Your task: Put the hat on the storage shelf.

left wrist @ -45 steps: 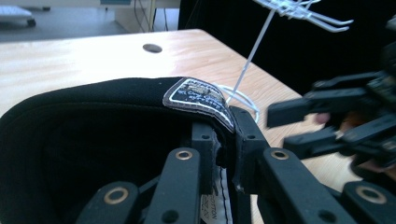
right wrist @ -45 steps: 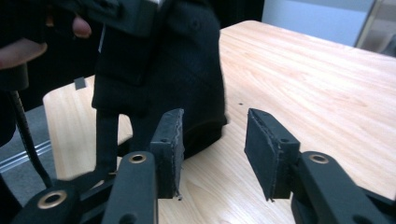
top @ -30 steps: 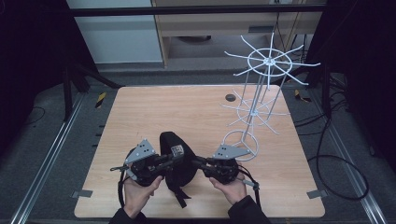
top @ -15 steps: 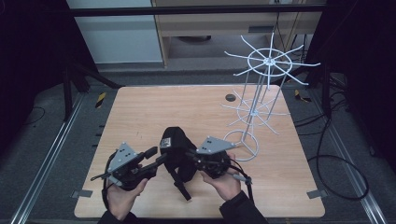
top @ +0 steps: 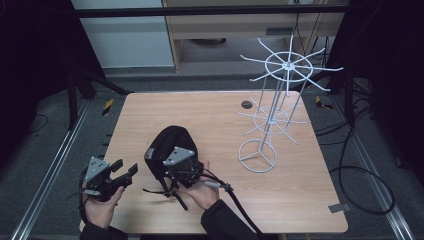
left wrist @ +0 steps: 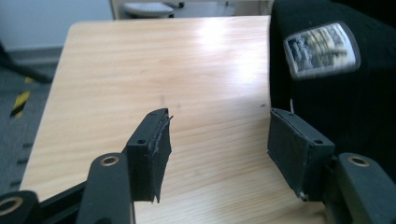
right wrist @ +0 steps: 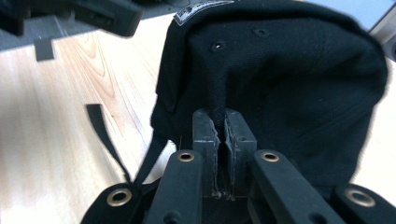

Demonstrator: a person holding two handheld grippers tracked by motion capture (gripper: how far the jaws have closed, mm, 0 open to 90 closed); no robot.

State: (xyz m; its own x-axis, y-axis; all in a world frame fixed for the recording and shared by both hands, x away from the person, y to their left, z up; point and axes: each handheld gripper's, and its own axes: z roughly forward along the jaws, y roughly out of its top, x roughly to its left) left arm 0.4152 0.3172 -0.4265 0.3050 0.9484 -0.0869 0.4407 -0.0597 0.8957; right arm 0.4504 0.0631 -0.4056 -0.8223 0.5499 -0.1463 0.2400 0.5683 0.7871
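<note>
Hand-held gripper on the left (top: 125, 171) has just let go of the black fabric cap (top: 167, 145) and drawn aside, jaws opening wide and empty — so the cap, low over the wooden tabletop (top: 210, 115), hangs from the right hand-held gripper (right wrist: 223, 128) alone, pinched shut on its cloth.

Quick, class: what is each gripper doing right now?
Left gripper: open, jaws just opening, nothing between them.
Right gripper: shut on the black cap.

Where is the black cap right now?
In the high view the cap sits at the table's near-left part, pinched by the right gripper, left of the white wire rack.
</note>
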